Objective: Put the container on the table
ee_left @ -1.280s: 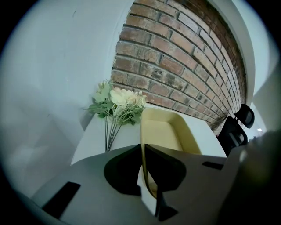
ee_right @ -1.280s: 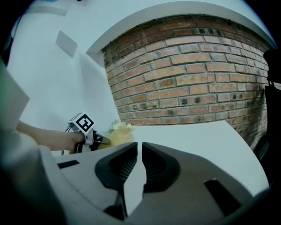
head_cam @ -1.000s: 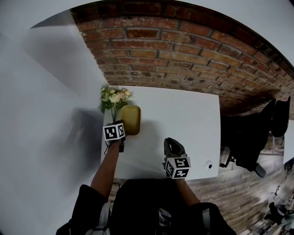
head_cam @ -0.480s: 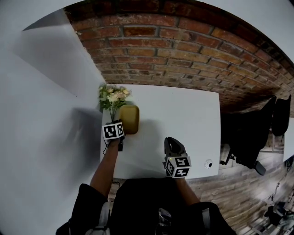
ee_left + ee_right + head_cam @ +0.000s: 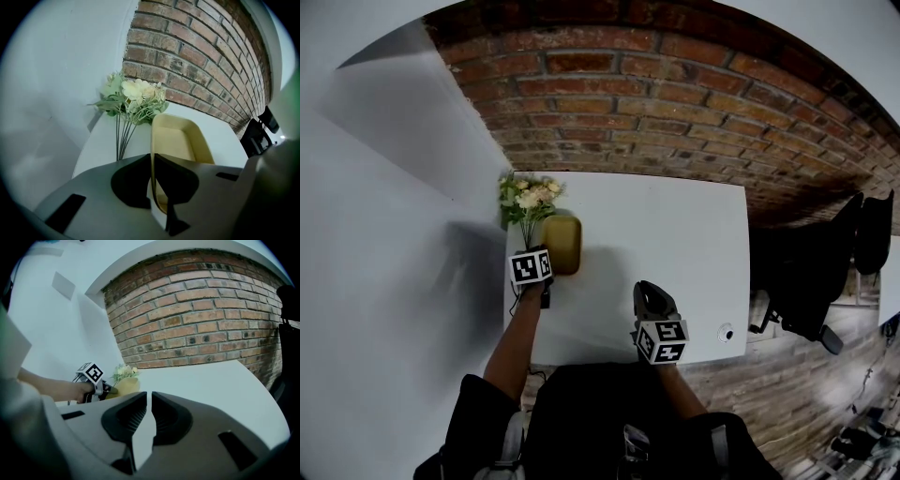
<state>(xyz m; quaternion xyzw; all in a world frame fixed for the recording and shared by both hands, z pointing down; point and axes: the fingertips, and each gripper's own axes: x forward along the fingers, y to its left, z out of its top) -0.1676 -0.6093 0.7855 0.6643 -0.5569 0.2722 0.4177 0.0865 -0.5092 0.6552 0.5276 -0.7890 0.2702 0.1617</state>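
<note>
A yellow oblong container (image 5: 563, 243) sits at the left side of the white table (image 5: 675, 244), just in front of a bunch of pale artificial flowers (image 5: 526, 196). My left gripper (image 5: 549, 277) is shut on the container's near rim; in the left gripper view the thin rim (image 5: 152, 164) runs between the closed jaws of my left gripper (image 5: 152, 180) and the container's tray (image 5: 180, 140) stretches away. I cannot tell whether its base touches the table. My right gripper (image 5: 649, 290) hovers over the table's near edge, and in its own view my right gripper (image 5: 149, 413) is shut on nothing.
A brick wall (image 5: 675, 103) stands behind the table and a white wall (image 5: 384, 244) runs along its left. A black chair (image 5: 825, 272) stands off the right edge. A small round fitting (image 5: 727, 335) sits at the table's near right corner.
Almost nothing: the head view has drifted slightly. The left gripper stays clamped on the container by the flowers, and the right gripper has stayed in place.
</note>
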